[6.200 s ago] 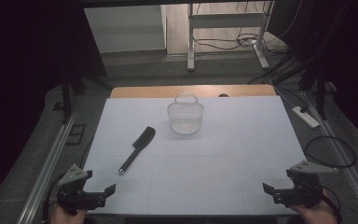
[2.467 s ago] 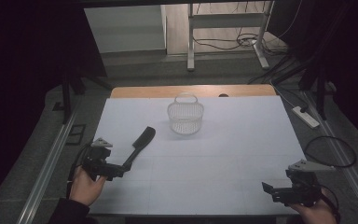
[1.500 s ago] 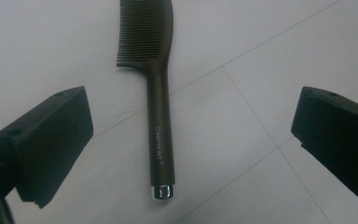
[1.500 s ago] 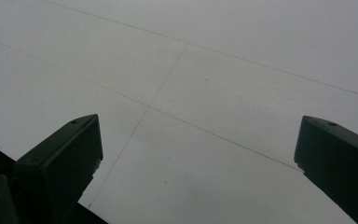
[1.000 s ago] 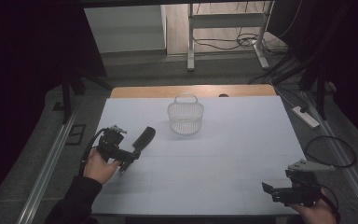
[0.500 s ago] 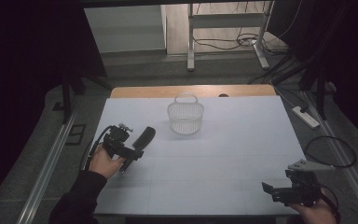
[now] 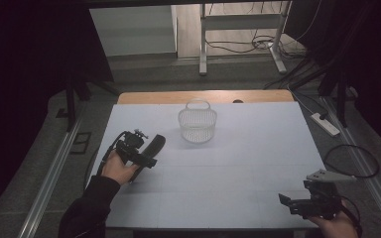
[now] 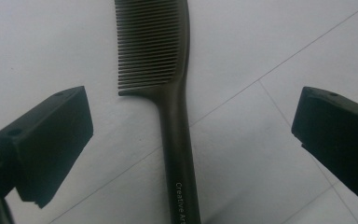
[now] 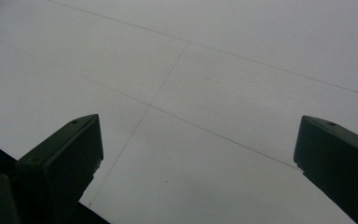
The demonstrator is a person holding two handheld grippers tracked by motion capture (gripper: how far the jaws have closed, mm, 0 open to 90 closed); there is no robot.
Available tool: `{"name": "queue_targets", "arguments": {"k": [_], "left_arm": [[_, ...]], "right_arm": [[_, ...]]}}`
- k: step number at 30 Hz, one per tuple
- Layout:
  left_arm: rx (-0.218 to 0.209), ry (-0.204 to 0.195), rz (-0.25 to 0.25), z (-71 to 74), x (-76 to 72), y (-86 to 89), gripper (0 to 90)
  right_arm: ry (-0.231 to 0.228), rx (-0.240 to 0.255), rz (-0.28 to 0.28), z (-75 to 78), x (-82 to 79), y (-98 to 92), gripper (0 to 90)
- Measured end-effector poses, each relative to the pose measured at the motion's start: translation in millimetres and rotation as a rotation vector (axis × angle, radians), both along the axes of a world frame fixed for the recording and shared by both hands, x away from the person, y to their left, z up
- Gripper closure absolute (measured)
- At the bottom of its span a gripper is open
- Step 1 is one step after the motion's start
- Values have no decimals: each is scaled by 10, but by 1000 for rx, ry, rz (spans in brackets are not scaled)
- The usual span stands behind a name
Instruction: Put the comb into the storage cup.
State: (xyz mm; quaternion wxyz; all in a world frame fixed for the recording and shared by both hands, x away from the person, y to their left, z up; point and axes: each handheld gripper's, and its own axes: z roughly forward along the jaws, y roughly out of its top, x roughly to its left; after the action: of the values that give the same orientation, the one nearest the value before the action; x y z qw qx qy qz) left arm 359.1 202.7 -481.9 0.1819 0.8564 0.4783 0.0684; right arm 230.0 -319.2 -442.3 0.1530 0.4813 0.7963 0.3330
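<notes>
Left hand-held gripper [image 8: 186, 154] hangs wide open over the comb [image 8: 168, 93], jaws either side of the handle and touching nothing; closing on so thin and flat a handle could, I judge, skid it off the smooth table [image 7: 238, 163] or pinch it crooked. Comb lies at nine o'clock from the basket [image 7: 197, 124], right hand-held gripper [image 7: 290, 203] idle and open at five o'clock, dark room with cables beyond.
</notes>
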Motion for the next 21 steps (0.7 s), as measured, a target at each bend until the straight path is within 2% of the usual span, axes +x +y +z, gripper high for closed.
{"name": "queue_targets", "arguments": {"k": [9, 17, 19, 21], "left_arm": [[30, 14, 13, -110, -31, 25, 0], [75, 47, 16, -241, -62, 42, 0], [70, 50, 25, -258, -66, 41, 0], [82, 70, 23, -293, -68, 56, 0]], "right_arm": [[-1, -4, 5, 0, -2, 7, 16], [-4, -7, 8, 1, -5, 8, 16], [-5, -7, 9, 1, -6, 9, 16], [-5, -8, 10, 2, -7, 10, 17]]}}
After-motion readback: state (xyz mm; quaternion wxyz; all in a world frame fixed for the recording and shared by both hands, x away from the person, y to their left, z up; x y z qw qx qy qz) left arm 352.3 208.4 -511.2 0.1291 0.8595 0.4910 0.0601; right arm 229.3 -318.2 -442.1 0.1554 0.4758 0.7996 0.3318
